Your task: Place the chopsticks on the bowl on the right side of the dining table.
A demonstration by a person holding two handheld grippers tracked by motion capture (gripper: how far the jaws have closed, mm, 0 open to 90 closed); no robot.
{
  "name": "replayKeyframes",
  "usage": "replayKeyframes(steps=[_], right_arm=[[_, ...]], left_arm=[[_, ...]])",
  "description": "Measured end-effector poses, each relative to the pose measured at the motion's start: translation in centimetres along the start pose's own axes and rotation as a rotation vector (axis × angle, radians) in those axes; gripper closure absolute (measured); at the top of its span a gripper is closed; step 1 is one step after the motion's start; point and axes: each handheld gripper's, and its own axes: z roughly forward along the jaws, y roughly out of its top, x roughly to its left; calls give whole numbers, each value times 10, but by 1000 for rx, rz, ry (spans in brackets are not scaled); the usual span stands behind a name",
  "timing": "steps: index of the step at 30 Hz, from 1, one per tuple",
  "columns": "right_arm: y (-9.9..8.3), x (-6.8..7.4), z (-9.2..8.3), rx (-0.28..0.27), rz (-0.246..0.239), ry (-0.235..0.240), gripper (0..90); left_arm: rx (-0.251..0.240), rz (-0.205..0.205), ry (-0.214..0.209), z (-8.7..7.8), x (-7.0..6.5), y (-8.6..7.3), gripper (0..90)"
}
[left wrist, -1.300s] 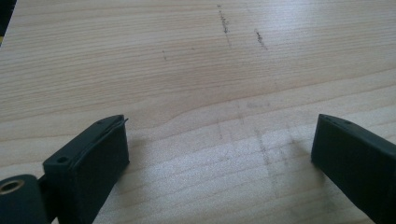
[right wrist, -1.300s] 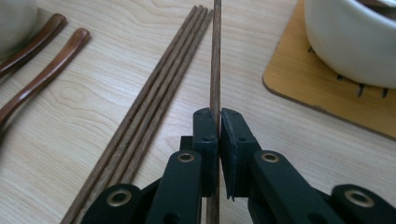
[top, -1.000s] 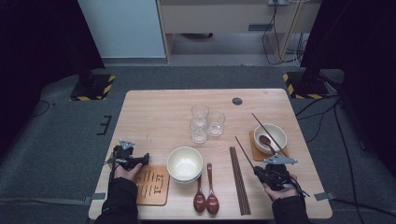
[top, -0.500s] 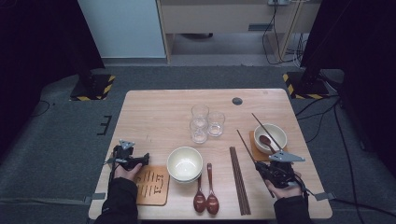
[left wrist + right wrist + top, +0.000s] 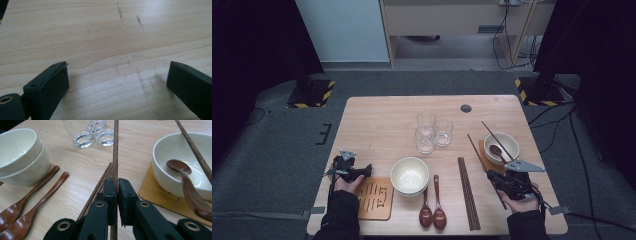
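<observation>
Right jaws: you are clamping your right gripper (image 5: 115, 195) on a long dark wooden chopstick (image 5: 115, 150).
Chopstick: it is lying between the chopstick bundle (image 5: 468, 192) and the white bowl (image 5: 502, 147) on its orange coaster (image 5: 160, 195).
Left jaws: you are resting your left gripper (image 5: 117, 82) spread wide over bare light wooden table (image 5: 105, 37).

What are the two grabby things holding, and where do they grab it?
The right gripper pinches one wooden chopstick near its lower end, most of the stick pointing away above the fingers. The left gripper is open over the bare table, holding nothing.
</observation>
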Motion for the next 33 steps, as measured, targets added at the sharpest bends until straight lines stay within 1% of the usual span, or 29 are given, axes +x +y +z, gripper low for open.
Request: replayKeyframes(steps=[10,11,20,30,33], right_arm=[[8,0,-12,-46,9,13,854],[11,-2,-16,-61,10,15,853],[17,-7,-24,-89,17,15,853],[29,-10,-31,-122,23,21,854],[31,-13,-34,-131,25,16,853]], left_arm=[[0,0,0,0,0,0,30],[0,0,0,0,0,0,30],[0,0,0,0,0,0,30],[0,0,0,0,0,0,30],[0,0,0,0,0,0,30]])
